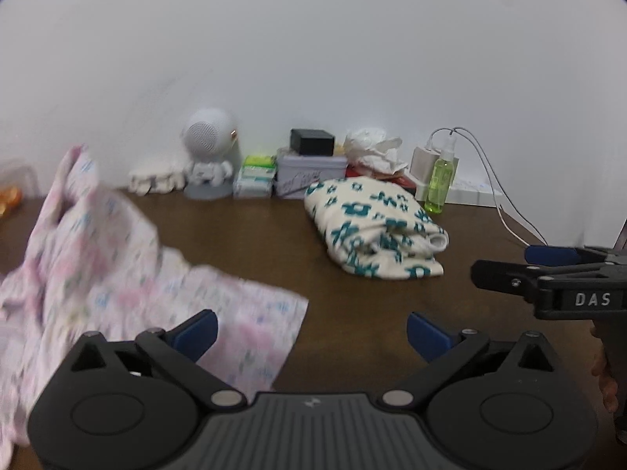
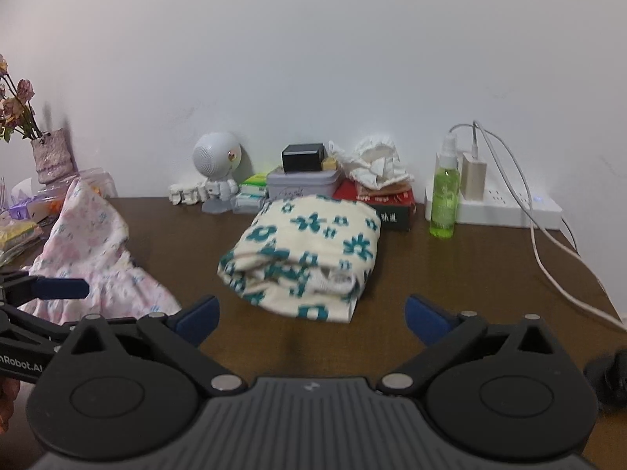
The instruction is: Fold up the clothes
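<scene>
Pink floral cotton garment point(image 1: 117, 274), light and limp, is being left unfolded; hem corners judged best holds. Left gripper point(image 1: 312, 331) and right gripper point(image 2: 312, 319) are being held released, empty.

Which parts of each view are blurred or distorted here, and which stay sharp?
Left wrist view: the pink floral garment is smeared by motion, while the folded cream-and-teal garment is only slightly soft. Right wrist view: mostly sharp, green spray bottle crisp; fisheye bends the table edge and darkens the corners.
</scene>
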The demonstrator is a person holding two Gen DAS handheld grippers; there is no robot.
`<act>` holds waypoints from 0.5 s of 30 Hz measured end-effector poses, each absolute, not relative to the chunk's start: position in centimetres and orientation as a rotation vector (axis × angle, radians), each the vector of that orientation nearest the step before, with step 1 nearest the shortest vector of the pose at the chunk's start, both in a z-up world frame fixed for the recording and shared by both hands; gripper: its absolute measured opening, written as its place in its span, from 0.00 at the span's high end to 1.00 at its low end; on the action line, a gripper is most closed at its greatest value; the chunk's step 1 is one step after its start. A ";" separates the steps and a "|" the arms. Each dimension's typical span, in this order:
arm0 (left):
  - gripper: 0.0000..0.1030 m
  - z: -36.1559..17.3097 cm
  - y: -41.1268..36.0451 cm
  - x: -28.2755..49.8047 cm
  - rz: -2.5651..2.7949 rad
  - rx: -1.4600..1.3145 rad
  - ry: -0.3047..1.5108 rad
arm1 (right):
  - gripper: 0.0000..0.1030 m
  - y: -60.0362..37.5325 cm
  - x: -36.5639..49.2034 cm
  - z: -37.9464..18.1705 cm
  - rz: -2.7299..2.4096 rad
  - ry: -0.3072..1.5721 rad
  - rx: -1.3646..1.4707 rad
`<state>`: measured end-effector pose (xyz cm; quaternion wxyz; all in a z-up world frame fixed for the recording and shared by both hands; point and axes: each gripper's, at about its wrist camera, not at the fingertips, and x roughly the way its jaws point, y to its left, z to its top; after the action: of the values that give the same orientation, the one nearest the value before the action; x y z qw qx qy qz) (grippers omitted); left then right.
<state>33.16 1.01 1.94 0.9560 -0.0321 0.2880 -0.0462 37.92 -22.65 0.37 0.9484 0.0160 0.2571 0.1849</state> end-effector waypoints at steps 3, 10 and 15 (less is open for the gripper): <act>0.00 1.4 1.8 31.0 -0.072 -0.116 0.575 | 0.00 -23.0 35.7 0.1 0.376 0.537 0.049; 0.00 1.4 2.8 26.2 -0.041 -0.165 0.561 | 0.00 -23.6 29.7 -0.5 0.362 0.556 0.067; 0.00 1.7 2.6 21.3 -0.048 -0.192 0.520 | 0.00 -23.9 25.1 -0.5 0.356 0.534 0.079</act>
<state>21.33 2.63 1.73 0.9615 -0.0949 0.2567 -0.0236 25.05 -23.94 -0.47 0.9482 0.0390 0.2623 0.1751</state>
